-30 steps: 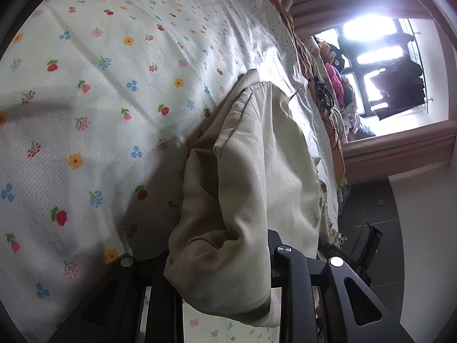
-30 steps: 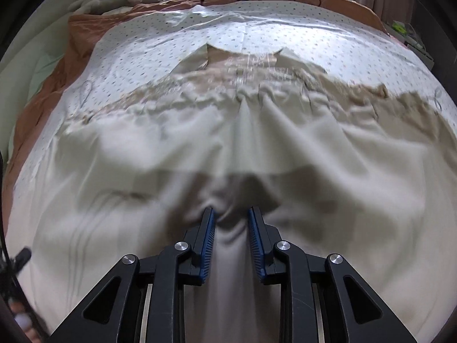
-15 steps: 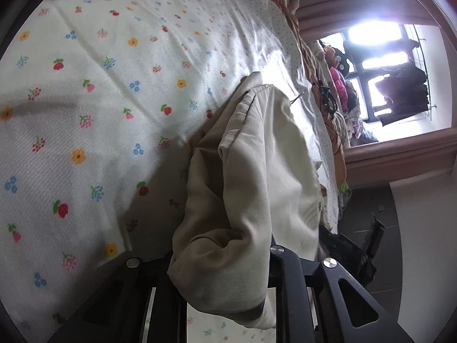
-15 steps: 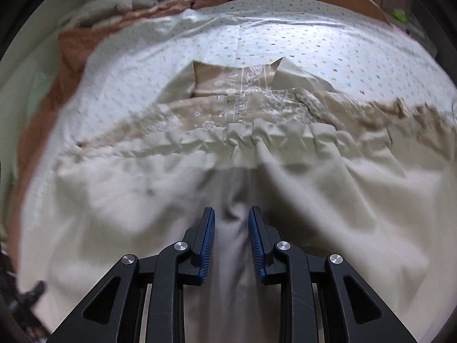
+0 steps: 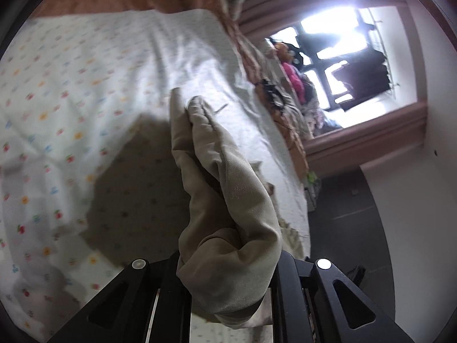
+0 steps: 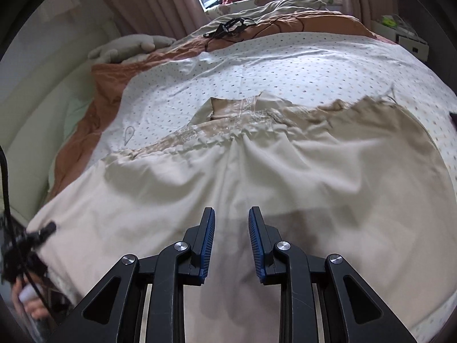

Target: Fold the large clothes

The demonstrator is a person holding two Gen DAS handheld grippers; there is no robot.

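Left tongs [image 5: 228, 268] clamped on beige dress [image 6: 257, 177] edge, now raised off bed [image 6: 285, 63]; my right tongs [image 6: 230, 243] let go, parted, empty. Fold starting.

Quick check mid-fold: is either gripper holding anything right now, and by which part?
The left gripper is shut on a bunched fold of the beige garment, apparently at an edge. The right gripper holds nothing; its jaws stand apart above the spread cloth.

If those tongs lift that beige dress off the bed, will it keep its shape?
Probably not. The beige dress lies in soft wrinkles, and the part bunched in the left tongs droops over them, so it looks floppy and light. Its smooth weave may slip.
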